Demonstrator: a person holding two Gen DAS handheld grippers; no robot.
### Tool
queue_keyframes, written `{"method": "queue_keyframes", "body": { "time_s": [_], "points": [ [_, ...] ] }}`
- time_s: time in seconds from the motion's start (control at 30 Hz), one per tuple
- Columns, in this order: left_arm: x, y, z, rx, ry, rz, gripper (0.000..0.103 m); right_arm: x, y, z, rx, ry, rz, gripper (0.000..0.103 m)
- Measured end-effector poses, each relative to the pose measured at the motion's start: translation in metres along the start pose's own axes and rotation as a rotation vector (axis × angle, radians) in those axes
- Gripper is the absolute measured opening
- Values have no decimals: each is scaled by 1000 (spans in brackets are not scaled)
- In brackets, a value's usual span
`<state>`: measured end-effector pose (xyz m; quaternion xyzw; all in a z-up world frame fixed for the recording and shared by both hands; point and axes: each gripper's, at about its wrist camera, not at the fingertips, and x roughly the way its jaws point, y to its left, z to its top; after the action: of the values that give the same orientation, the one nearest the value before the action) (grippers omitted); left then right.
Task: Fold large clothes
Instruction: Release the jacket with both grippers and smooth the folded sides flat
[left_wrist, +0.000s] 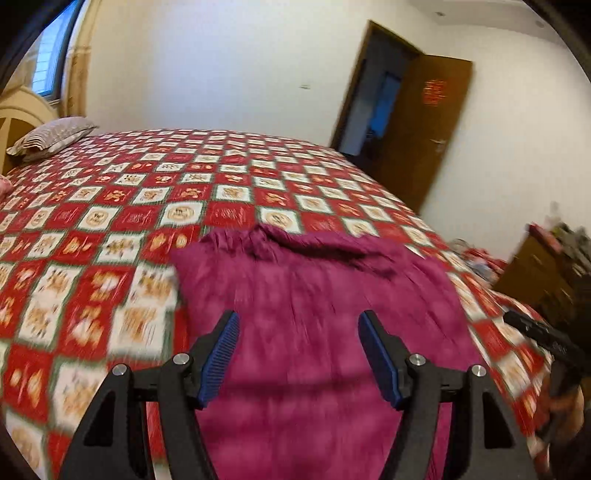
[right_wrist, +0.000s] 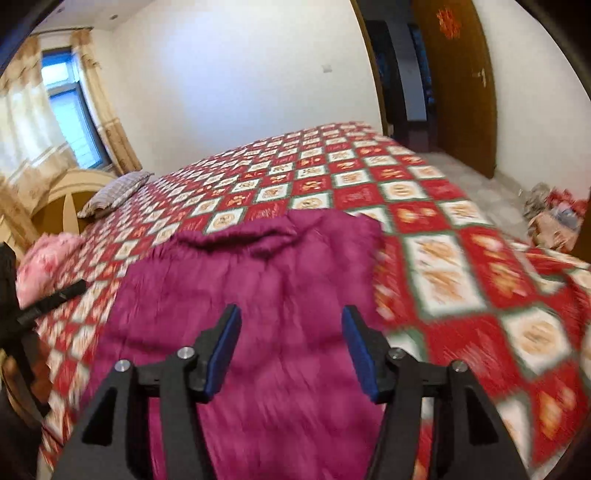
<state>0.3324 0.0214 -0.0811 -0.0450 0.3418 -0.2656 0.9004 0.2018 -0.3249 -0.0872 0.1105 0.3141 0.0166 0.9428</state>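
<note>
A large magenta garment (left_wrist: 314, 295) lies flat on the bed, its collar end (left_wrist: 295, 240) farthest from me. It also shows in the right wrist view (right_wrist: 258, 288). My left gripper (left_wrist: 297, 321) is open and empty, hovering above the garment's near left part. My right gripper (right_wrist: 291, 317) is open and empty, above the garment's near right part. The right gripper's body shows at the right edge of the left wrist view (left_wrist: 543, 332); the left gripper's body shows at the left edge of the right wrist view (right_wrist: 48, 299). The frames are motion-blurred.
The bed carries a red-and-white checked quilt (left_wrist: 147, 206), also in the right wrist view (right_wrist: 461, 266). A striped pillow (left_wrist: 51, 138) and a pink item (right_wrist: 44, 262) lie near the headboard. An open brown door (left_wrist: 424, 122) is beyond. A wooden cabinet (left_wrist: 546, 273) and floor clutter (right_wrist: 554, 218) are on the right.
</note>
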Motion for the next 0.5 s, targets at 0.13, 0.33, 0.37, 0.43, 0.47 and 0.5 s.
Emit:
{"method": "queue_keyframes", "body": {
  "time_s": [0.13, 0.33, 0.37, 0.43, 0.47, 0.5],
  "points": [
    [-64, 12, -40, 1, 1, -66, 67, -54, -10, -33, -43, 11, -45, 63],
    [-133, 23, -93, -18, -29, -109, 69, -115, -23, -78, -71, 39, -123, 64],
    [-142, 23, -103, -7, -36, -113, 71, -121, -23, -87, -73, 46, -121, 70],
    [-152, 21, -121, 17, -46, -89, 77, -122, -23, -101, -82, 66, -116, 73],
    [-153, 22, -127, 18, -42, -71, 78, -117, -23, -108, -91, 83, -122, 73],
    [-152, 23, -136, 10, -23, -47, 78, -115, -22, -115, -92, 96, -126, 73]
  ]
}}
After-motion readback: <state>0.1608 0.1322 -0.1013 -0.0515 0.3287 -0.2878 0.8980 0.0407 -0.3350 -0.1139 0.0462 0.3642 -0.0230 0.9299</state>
